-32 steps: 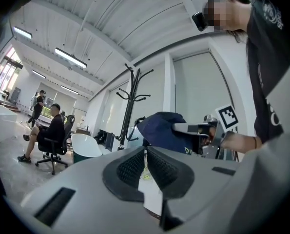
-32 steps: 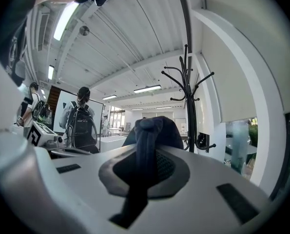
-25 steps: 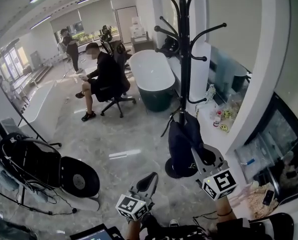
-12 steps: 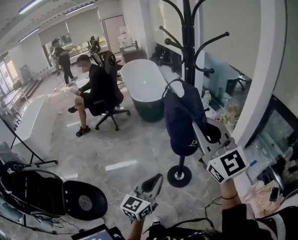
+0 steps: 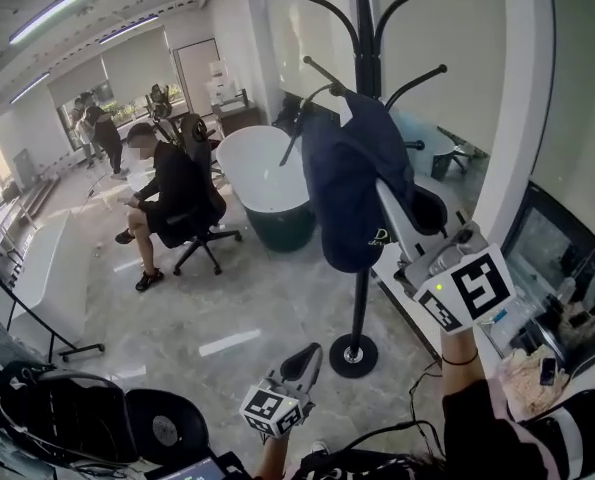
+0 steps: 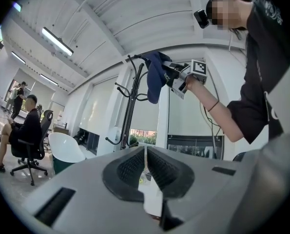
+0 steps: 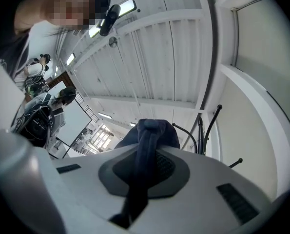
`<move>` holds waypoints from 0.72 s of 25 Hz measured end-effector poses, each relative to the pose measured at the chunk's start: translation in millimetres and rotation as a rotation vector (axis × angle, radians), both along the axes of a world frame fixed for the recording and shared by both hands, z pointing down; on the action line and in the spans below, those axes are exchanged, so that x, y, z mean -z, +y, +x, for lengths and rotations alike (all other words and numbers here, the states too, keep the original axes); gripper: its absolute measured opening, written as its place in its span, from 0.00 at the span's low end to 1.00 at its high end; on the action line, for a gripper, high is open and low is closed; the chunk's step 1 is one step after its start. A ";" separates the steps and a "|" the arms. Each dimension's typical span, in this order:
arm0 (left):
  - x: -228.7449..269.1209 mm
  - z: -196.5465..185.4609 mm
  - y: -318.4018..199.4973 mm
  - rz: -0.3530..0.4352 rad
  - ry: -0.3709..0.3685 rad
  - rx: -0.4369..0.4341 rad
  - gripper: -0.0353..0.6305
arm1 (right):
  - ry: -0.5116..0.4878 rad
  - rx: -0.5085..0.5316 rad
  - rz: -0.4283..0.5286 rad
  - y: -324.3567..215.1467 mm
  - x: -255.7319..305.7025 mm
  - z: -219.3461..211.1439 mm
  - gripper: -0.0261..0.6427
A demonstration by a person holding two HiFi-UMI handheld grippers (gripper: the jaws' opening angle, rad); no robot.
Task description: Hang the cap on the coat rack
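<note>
Right gripper (image 5: 389,200) is clamping a fold of the navy cap (image 5: 349,183), jaws pressing on the fabric. Cap is hanging in front of the coat rack (image 5: 363,38) pole, level with its middle hooks; contact with a hook cannot be told. Left gripper (image 5: 299,363) is idling low, near the rack's base, jaws closed together, nothing between them.

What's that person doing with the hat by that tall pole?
A person is hanging a dark blue cap on the black coat rack. The right gripper has its jaws shut on the cap, holding it up by the upper hooks, not yet let go. The left gripper hangs low, shut and empty.
</note>
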State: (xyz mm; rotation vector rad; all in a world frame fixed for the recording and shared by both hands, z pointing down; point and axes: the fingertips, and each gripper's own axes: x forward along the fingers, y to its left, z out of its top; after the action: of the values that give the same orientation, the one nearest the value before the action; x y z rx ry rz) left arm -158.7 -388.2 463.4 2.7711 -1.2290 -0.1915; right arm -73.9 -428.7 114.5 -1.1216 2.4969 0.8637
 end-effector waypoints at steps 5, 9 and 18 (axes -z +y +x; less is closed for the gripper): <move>-0.2 -8.9 -2.6 -0.002 0.002 -0.017 0.06 | -0.009 -0.057 0.039 -4.9 19.5 -3.3 0.08; -1.8 -23.1 -7.2 -0.010 0.009 0.000 0.06 | -0.006 -0.110 -0.003 -32.4 11.4 -3.0 0.08; -6.4 -32.3 -8.2 -0.022 0.012 -0.004 0.06 | -0.027 -0.216 -0.153 -97.8 -33.9 17.5 0.08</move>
State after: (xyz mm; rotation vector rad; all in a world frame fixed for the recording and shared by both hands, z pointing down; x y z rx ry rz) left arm -191.0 -396.4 469.8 2.7494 -1.2149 -0.1931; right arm -56.3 -526.5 148.4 -1.4644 2.4878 0.7131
